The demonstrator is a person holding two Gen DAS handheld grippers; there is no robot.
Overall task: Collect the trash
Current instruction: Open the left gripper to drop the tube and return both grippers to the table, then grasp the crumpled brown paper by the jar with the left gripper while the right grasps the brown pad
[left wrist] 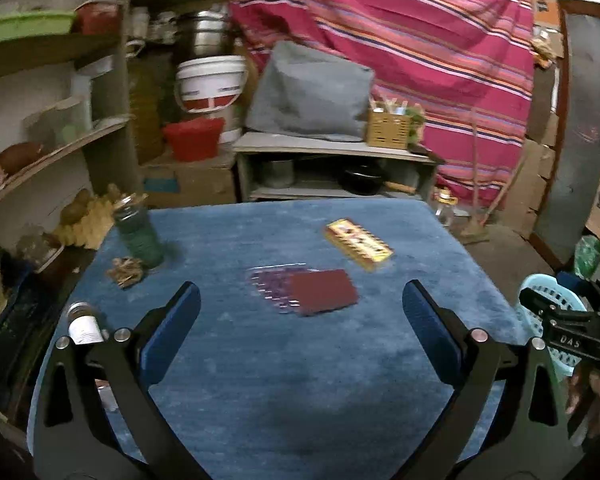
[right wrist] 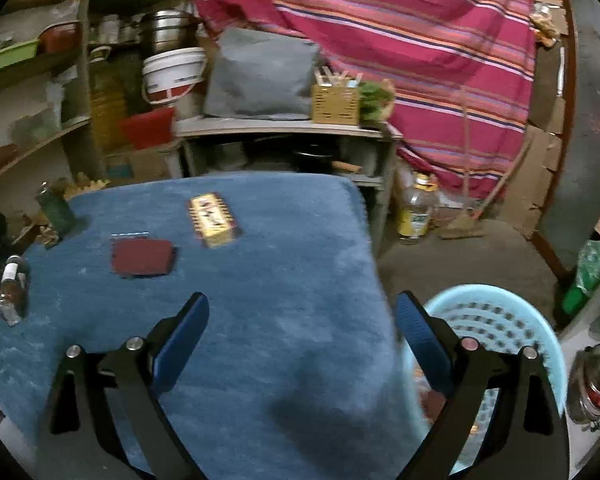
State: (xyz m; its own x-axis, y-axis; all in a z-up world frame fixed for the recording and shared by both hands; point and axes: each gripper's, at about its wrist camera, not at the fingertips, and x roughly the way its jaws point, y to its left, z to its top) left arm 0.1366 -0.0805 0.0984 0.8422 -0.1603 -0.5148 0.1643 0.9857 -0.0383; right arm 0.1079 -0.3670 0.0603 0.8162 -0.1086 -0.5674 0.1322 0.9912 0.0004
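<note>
Left tool [left wrist: 301, 305] and right tool [right wrist: 302, 313] both spread wide, holding nothing.

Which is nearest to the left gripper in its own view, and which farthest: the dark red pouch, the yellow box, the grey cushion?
1. Dark red pouch, just ahead, between the open jaws.
2. Yellow box, beyond it, slightly right.
3. Grey cushion, off the table, on the shelf behind.
</note>
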